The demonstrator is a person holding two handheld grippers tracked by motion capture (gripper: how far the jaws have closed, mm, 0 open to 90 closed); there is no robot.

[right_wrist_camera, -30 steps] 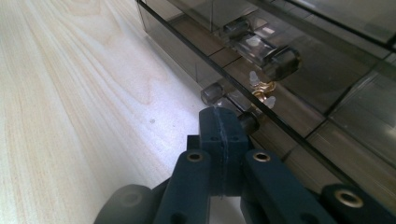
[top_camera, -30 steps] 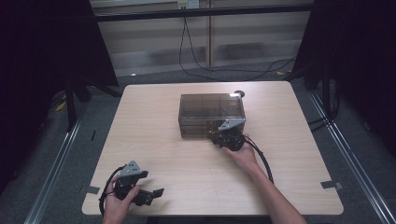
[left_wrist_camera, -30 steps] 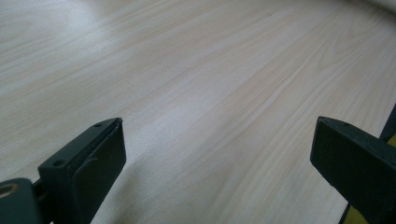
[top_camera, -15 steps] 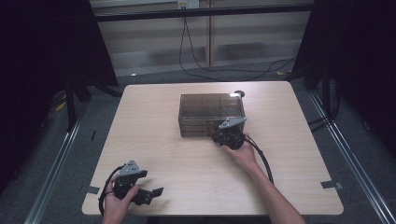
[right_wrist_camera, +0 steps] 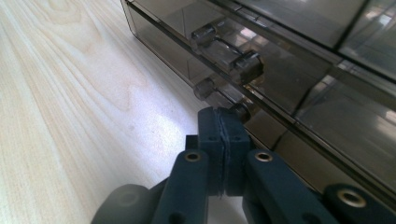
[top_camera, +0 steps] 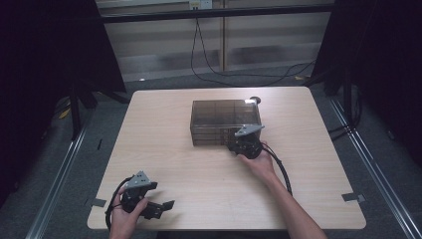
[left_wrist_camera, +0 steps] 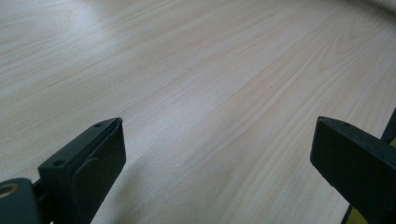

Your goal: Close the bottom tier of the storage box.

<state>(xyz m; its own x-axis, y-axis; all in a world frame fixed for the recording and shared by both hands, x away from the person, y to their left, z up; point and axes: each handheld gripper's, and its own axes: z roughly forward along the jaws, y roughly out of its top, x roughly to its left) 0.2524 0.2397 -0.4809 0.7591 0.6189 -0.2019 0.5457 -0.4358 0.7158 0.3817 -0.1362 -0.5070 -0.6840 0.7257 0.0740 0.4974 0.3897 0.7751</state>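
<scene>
Smoky drawer box (right_wrist_camera: pixel 299 70) hides whatever the pressed-together right claw (right_wrist_camera: pixel 223 122) pinches; left claw (left_wrist_camera: pixel 215 154) gapes wide.

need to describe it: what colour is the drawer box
Smoky, see-through brown drawer box; clearest in the high view.

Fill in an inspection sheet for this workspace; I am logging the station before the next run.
Surface: pale wood table, bare across most of its top.
Job's things: smoky translucent drawer box at the far centre; clear drawer handles on its front.
Clutter: small dark round object behind the box, too small to identify.
Grippers: right gripper has its jaws pressed together at the lowest drawer handle; whether it grips it is hidden. Left gripper is open over the table's near left edge.
Cables: black cable runs along the right forearm; more cables on the floor beyond.
Surroundings: dark curtains, grey floor, tape tabs at the table edges.
</scene>
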